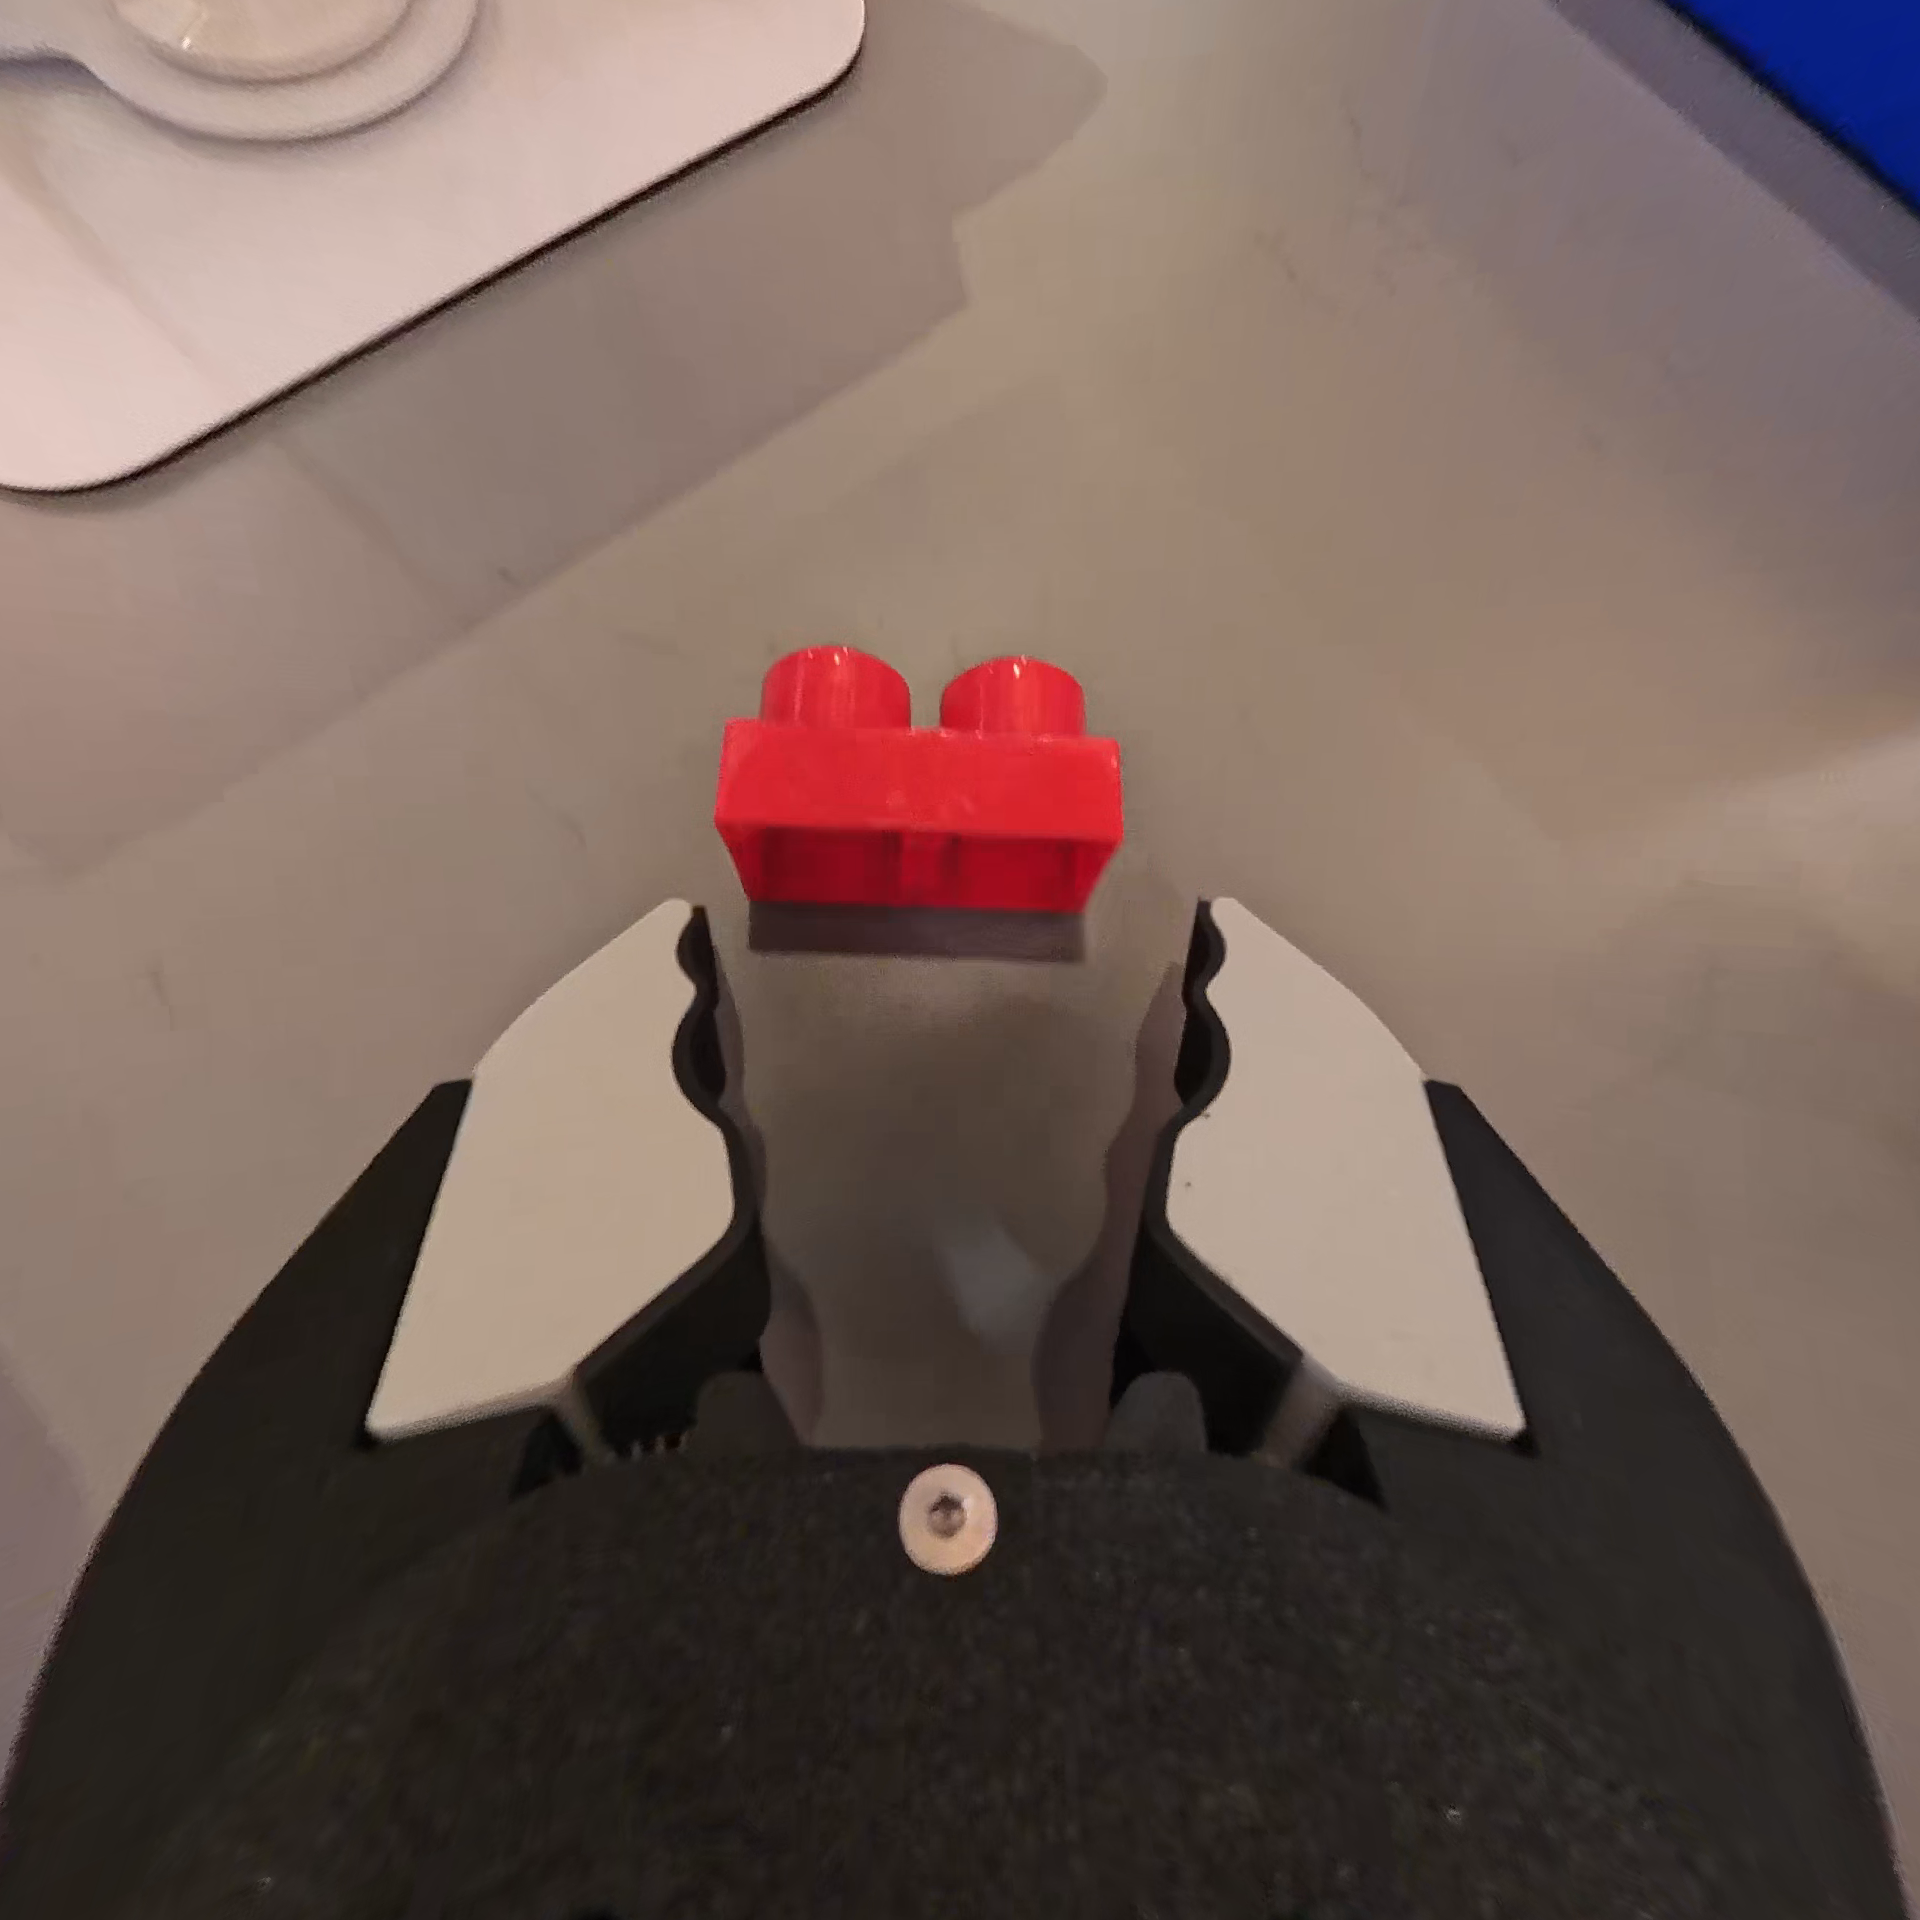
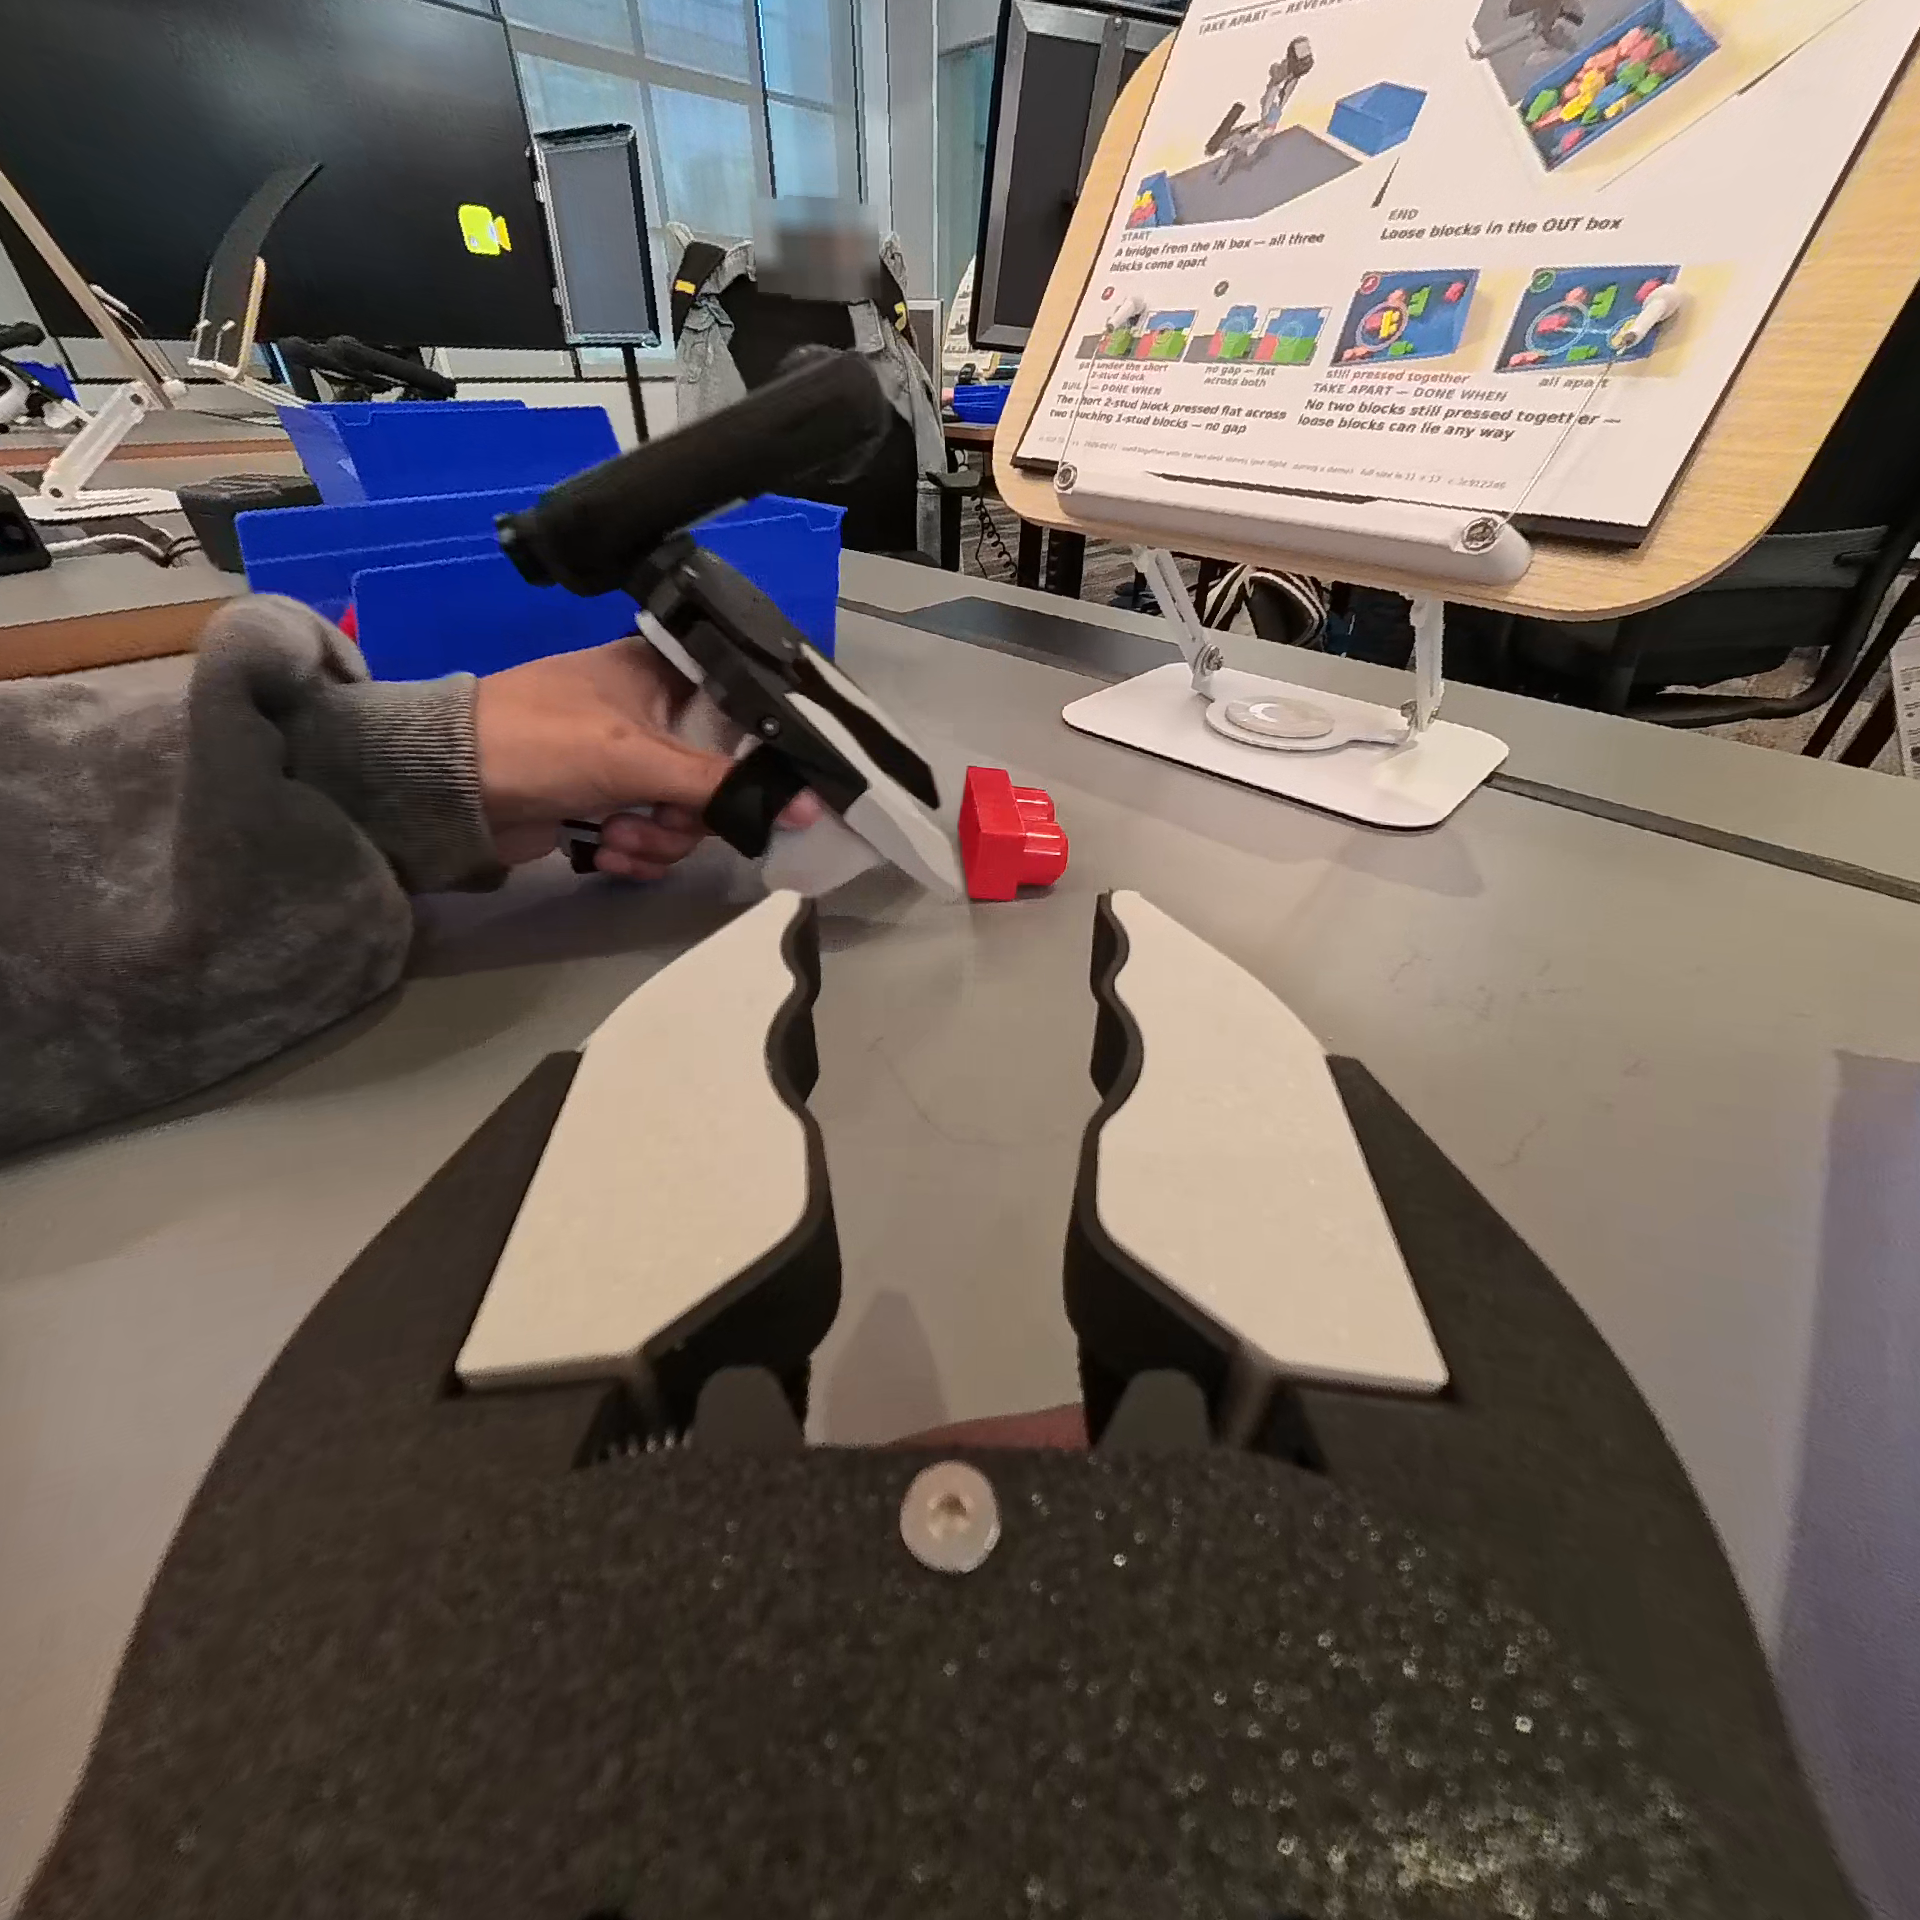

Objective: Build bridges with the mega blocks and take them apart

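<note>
A red two-stud block (image 1: 920, 795) lies on its side on the grey table, its hollow underside facing my left gripper. My left gripper (image 1: 948, 920) is open, its fingertips just short of the block and apart from it. In the right wrist view the same red block (image 2: 1010, 844) lies mid-table, with the left gripper (image 2: 914, 847) angled down at its left side, held by a hand in a grey sleeve. My right gripper (image 2: 954, 914) is open and empty, low over the table a short way in front of the block.
A white stand base (image 1: 312, 208) sits at the far left of the left wrist view; in the right wrist view it (image 2: 1288, 743) carries a tilted instruction board (image 2: 1455, 260). Blue bins (image 2: 520, 582) stand at the back left. Monitors and a person are behind the table.
</note>
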Demonstrator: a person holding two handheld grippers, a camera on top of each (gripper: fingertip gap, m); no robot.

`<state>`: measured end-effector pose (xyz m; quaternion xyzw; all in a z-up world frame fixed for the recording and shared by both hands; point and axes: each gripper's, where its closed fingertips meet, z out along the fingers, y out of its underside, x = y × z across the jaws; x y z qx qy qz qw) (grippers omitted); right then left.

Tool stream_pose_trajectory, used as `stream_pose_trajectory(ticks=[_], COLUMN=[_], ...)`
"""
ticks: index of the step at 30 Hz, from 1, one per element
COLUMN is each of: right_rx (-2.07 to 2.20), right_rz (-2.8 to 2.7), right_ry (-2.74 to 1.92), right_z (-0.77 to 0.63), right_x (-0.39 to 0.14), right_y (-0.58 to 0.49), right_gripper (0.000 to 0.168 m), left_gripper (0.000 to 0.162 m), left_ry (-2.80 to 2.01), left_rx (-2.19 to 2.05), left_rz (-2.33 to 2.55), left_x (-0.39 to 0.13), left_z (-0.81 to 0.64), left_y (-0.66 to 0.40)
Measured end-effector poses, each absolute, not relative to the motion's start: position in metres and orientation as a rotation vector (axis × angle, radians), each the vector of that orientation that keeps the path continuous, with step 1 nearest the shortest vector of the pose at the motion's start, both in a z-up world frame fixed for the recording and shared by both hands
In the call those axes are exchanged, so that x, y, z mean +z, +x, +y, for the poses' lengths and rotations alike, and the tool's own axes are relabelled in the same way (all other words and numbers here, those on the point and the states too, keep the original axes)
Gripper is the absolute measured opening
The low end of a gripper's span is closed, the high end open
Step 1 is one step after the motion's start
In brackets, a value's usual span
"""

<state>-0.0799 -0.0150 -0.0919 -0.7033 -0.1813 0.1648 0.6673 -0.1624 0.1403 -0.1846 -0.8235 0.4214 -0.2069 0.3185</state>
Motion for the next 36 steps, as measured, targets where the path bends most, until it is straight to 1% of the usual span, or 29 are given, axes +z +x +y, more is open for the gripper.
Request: stream_pose_trajectory(ticks=[3, 7, 10, 12, 17, 20, 25, 28, 29, 31, 34, 35, 36], right_rx=[0.376, 0.375, 0.379, 0.379, 0.364, 0.348, 0.330, 0.328, 0.330, 0.334, 0.340, 0.342, 0.344], right_rz=[-0.407, -0.405, -0.408, -0.410, -0.416, -0.416, -0.424, -0.423, -0.421, -0.419, -0.420, -0.423, -0.425], right_ry=[-1.586, -1.584, -1.587, -1.586, -1.590, -1.595, -1.599, -1.596, -1.593, -1.589, -1.588, -1.587, -1.586], right_z=[-0.015, -0.015, -0.015, -0.015, -0.014, -0.013, -0.013, -0.013, -0.013, -0.014, -0.014, -0.014, -0.014], right_x=[-0.092, -0.091, -0.092, -0.092, -0.092, -0.093, -0.094, -0.094, -0.093, -0.093, -0.093, -0.093, -0.093], right_y=[-0.080, -0.079, -0.080, -0.080, -0.081, -0.081, -0.082, -0.082, -0.082, -0.081, -0.081, -0.082, -0.082], right_gripper=[0.050, 0.050, 0.050, 0.050, 0.050, 0.050, 0.050, 0.050, 0.050, 0.050, 0.050, 0.050, 0.050], left_gripper=[0.086, 0.085, 0.084, 0.084, 0.085, 0.078, 0.075, 0.073, 0.072, 0.065, 0.065, 0.062, 0.065], left_ry=[-2.149, -2.044, -2.011, -2.044, -2.214, -2.291, -2.506, -2.622, -2.629, -2.669, -2.706, -2.704, -2.705], left_rx=[-0.632, -0.842, -0.807, -0.701, -0.379, -0.167, 0.020, 0.036, 0.028, 0.043, 0.088, 0.103, 0.126], left_rz=[1.089, 1.014, 0.911, 0.864, 0.723, 0.725, 0.817, 0.836, 0.821, 0.768, 0.729, 0.729, 0.735], left_x=[-0.158, -0.083, -0.041, -0.033, -0.054, -0.076, -0.126, -0.150, -0.153, -0.159, -0.164, -0.164, -0.165], left_z=[0.106, 0.036, 0.020, 0.029, 0.099, 0.148, 0.212, 0.234, 0.240, 0.247, 0.250, 0.250, 0.250], left_y=[-0.180, -0.228, -0.297, -0.351, -0.462, -0.492, -0.510, -0.511, -0.510, -0.514, -0.521, -0.521, -0.520])
